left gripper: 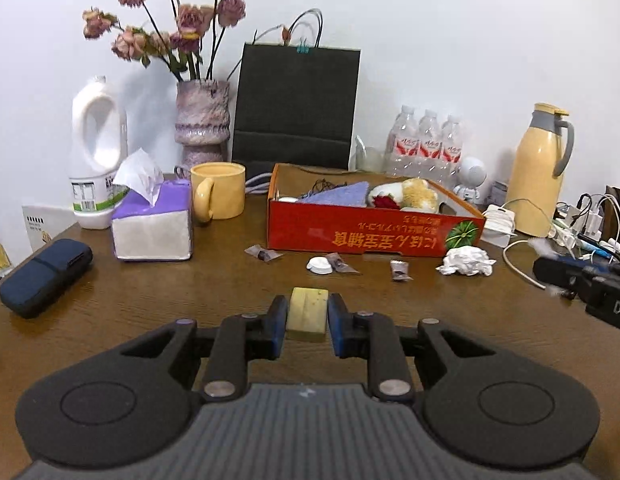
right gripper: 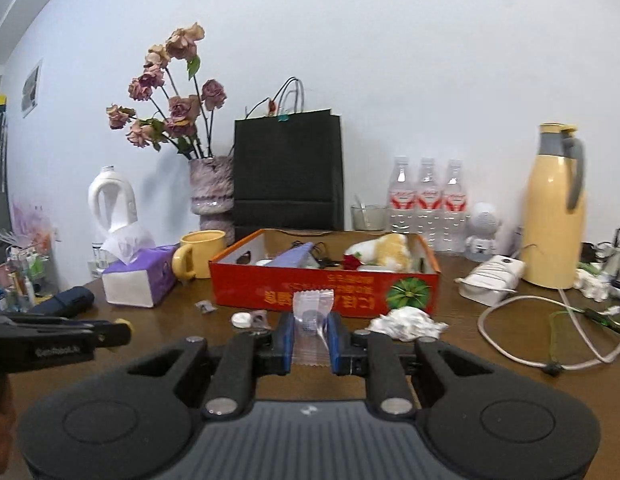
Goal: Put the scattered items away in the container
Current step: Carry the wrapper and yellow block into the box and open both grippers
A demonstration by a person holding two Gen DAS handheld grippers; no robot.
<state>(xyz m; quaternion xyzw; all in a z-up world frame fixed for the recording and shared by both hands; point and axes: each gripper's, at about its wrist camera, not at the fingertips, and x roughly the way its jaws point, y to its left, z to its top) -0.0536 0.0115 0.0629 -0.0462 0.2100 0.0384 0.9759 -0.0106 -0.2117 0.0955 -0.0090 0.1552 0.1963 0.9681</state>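
Note:
My left gripper [left gripper: 307,316] is shut on a yellowish block [left gripper: 307,314], held above the brown table in front of the red cardboard box [left gripper: 374,236]. My right gripper [right gripper: 311,330] is shut on a clear plastic wrapper [right gripper: 312,312] with a small dark piece inside. The red box [right gripper: 326,288] holds a purple cloth, a plush toy and cables. Before the box lie a crumpled white tissue [left gripper: 466,261], a white cap [left gripper: 320,265] and three small wrapped candies [left gripper: 400,270]. The tissue [right gripper: 406,322] and cap [right gripper: 241,320] also show in the right wrist view, with the left gripper at that view's left edge.
Behind and beside the box stand a yellow mug [left gripper: 217,196], a purple tissue pack [left gripper: 151,224], a white jug [left gripper: 97,152], a vase of dried roses [left gripper: 201,128], a black bag [left gripper: 295,104], water bottles [left gripper: 426,144] and a yellow thermos [left gripper: 540,172]. A dark case [left gripper: 45,276] lies left; cables [right gripper: 550,332] lie right.

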